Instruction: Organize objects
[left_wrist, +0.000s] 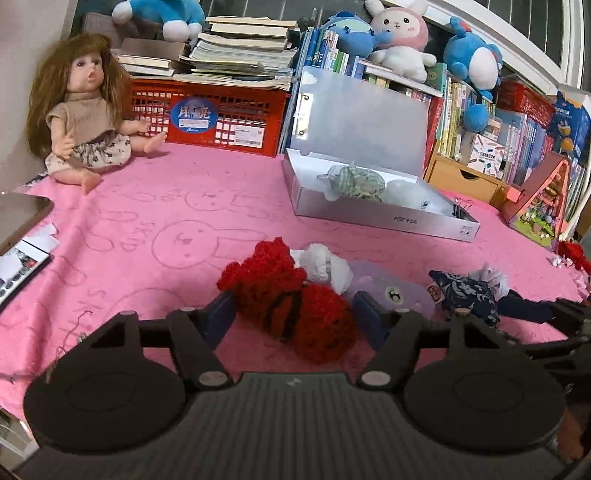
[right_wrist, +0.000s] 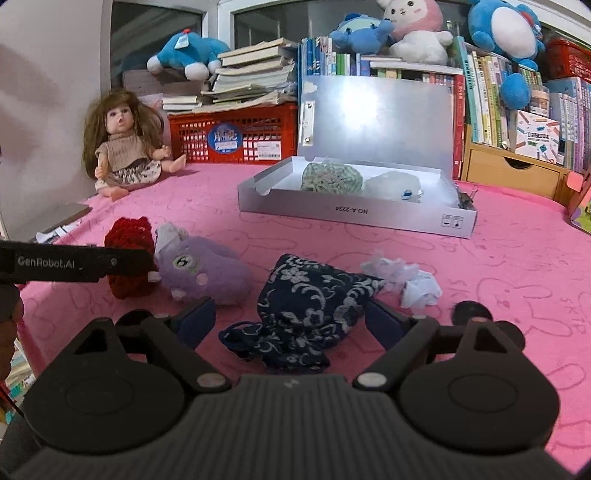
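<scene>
The left gripper (left_wrist: 293, 314) straddles a red crocheted yarn toy (left_wrist: 291, 299) lying on the pink bunny-print cloth (left_wrist: 147, 221), in front of the open grey cardboard box (right_wrist: 354, 214); whether its pads press the yarn cannot be told. The right gripper (right_wrist: 291, 321) stands wide around a navy floral fabric pouch (right_wrist: 306, 299), also in front of the box, pads apart from it. A lilac plush animal (right_wrist: 207, 269) lies between toy and pouch.
</scene>
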